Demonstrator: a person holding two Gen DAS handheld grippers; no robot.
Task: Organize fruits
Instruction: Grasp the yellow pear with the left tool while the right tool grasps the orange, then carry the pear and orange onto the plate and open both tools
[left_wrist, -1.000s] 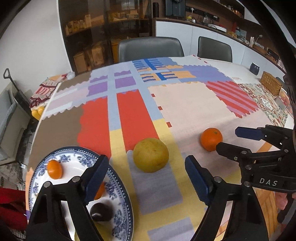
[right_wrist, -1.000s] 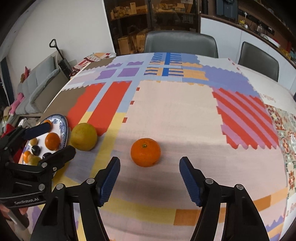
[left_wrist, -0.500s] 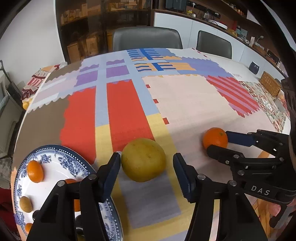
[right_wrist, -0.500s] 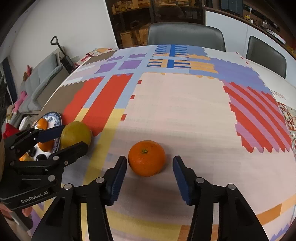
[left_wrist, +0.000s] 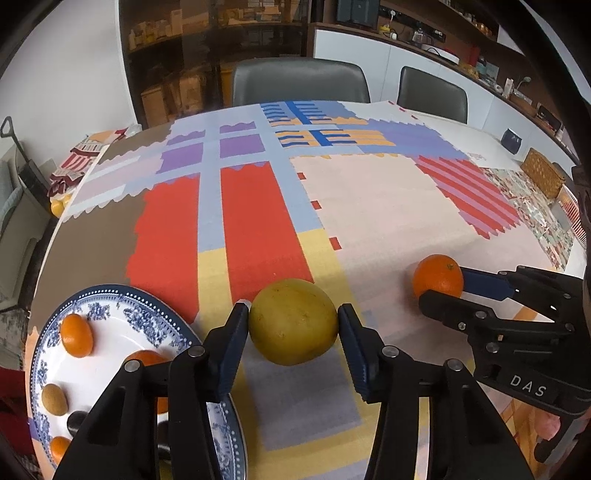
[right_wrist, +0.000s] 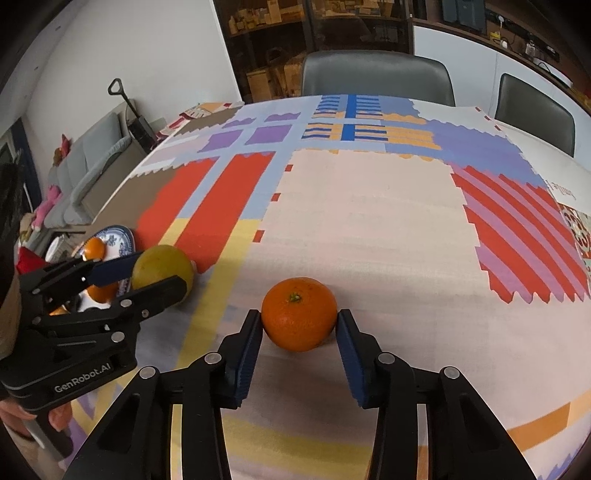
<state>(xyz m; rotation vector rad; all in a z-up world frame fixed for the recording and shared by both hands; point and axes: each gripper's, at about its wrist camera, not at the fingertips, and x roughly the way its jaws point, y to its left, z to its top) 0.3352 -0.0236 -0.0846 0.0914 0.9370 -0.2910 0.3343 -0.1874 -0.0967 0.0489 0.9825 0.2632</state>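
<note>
A large yellow-green citrus (left_wrist: 291, 328) lies on the patchwork tablecloth, between the blue pads of my left gripper (left_wrist: 291, 314). The jaws are closing and both pads touch its sides. To its right an orange (right_wrist: 299, 314) rests on the pink patch, with my right gripper (right_wrist: 299, 319) closing around it and its pads touching both flanks. The blue-and-white plate (left_wrist: 122, 290) at the near left holds a small mandarin (left_wrist: 76, 335), a brown fruit (left_wrist: 54, 398) and several other small fruits, partly hidden by the left finger.
A wicker basket (left_wrist: 545, 177) and a dark cup (left_wrist: 511, 140) stand at the far right of the table. Two grey chairs (left_wrist: 301, 83) (left_wrist: 432, 92) line the far side. The table edge runs close past the plate on the left.
Both grippers have narrowed from wide open until their pads meet the fruits. The left one also moved up around the yellow citrus, the right one around the orange.
</note>
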